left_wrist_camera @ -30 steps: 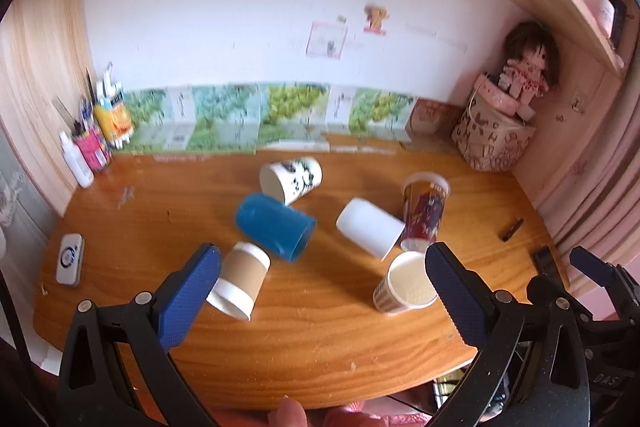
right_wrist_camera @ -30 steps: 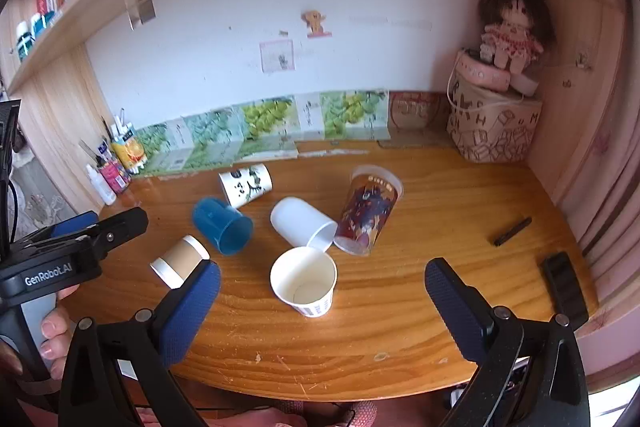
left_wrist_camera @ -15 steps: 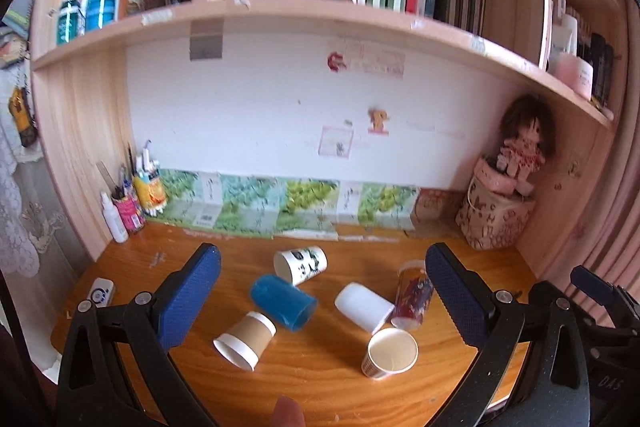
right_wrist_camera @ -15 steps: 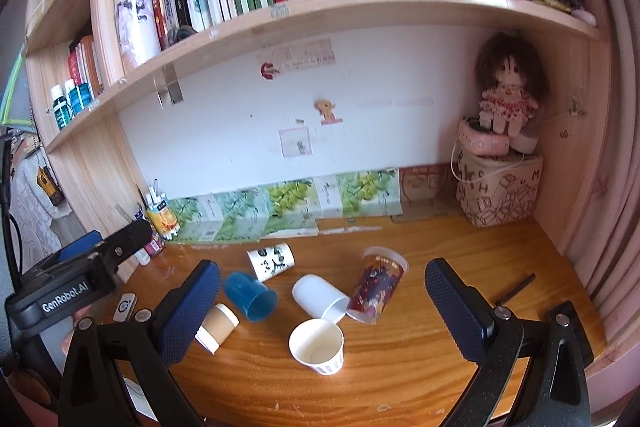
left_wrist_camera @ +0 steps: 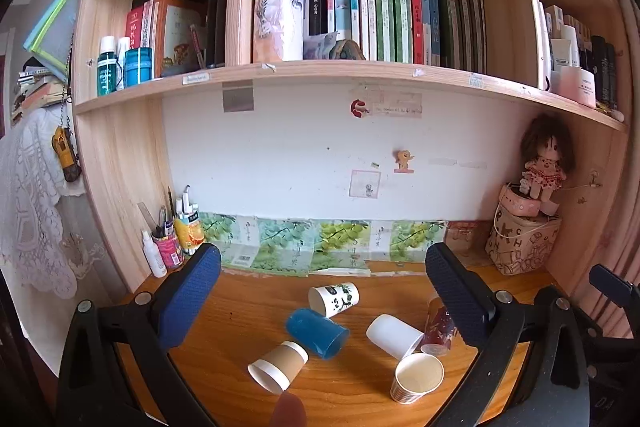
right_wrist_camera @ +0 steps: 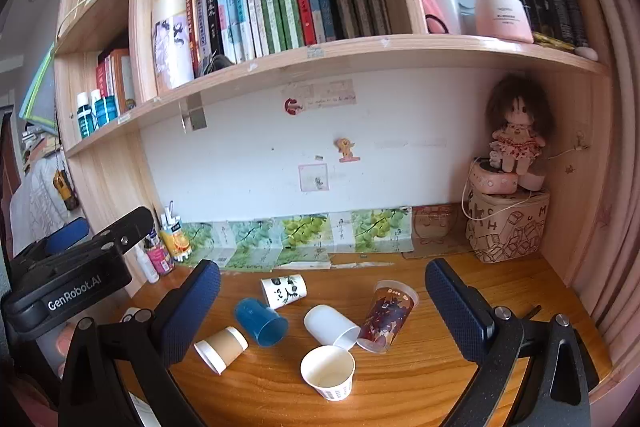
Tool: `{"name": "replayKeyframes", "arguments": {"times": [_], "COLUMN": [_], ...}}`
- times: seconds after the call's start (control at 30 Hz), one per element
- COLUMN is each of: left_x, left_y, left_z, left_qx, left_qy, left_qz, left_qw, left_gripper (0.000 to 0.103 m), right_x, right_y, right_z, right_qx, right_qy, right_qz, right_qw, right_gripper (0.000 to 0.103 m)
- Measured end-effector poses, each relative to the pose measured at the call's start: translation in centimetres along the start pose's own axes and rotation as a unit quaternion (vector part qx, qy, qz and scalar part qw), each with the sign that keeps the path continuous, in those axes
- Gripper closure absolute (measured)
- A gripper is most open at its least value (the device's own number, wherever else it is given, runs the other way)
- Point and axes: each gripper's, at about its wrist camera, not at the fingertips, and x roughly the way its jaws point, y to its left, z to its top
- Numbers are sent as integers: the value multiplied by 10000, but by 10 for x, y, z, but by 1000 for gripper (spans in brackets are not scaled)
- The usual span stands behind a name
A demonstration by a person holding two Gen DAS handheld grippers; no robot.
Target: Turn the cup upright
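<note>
Several cups lie on the wooden desk (left_wrist_camera: 352, 395). A brown and white paper cup (left_wrist_camera: 279, 364) (right_wrist_camera: 221, 348), a blue cup (left_wrist_camera: 317, 332) (right_wrist_camera: 261, 321), a panda-print cup (left_wrist_camera: 334, 298) (right_wrist_camera: 283, 291), a white cup (left_wrist_camera: 394, 335) (right_wrist_camera: 331, 325) and a clear printed cup (right_wrist_camera: 387, 315) (left_wrist_camera: 438, 327) lie on their sides. One paper cup (left_wrist_camera: 417, 377) (right_wrist_camera: 329, 372) stands upright at the front. My left gripper (left_wrist_camera: 320, 299) and right gripper (right_wrist_camera: 322, 307) are open and empty, held back above the desk's front edge.
A pen pot and bottles (left_wrist_camera: 170, 247) stand at the back left. A patterned box with a doll (right_wrist_camera: 506, 227) sits at the back right. A shelf of books (left_wrist_camera: 360, 67) hangs over the desk. The left gripper's body (right_wrist_camera: 68, 283) shows at the left of the right wrist view.
Both grippers have pulled back and tilted up from the desk. The cups look smaller and lower, and the bookshelf has come into view. No cup has moved.
</note>
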Motion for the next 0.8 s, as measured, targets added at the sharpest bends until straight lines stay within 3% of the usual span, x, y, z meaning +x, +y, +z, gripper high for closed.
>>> {"name": "replayKeyframes", "arguments": {"times": [0.37,0.8], "left_x": [-11,-4], "left_y": [-10,-15], "left_z": [1,3], "left_qx": [44,16], "left_qy": [-373,-442], "left_qz": [16,-101], "left_qw": [9993,9990], "left_gripper": [1,1], "right_x": [-6,-5], "right_y": [-6,-10], "right_z": [2,8], "right_qx": [-7,-112], "right_qy": [-263,-457], "right_qz": [-7,-93], "right_qw": [9997,9988], "right_gripper": [0,1]}}
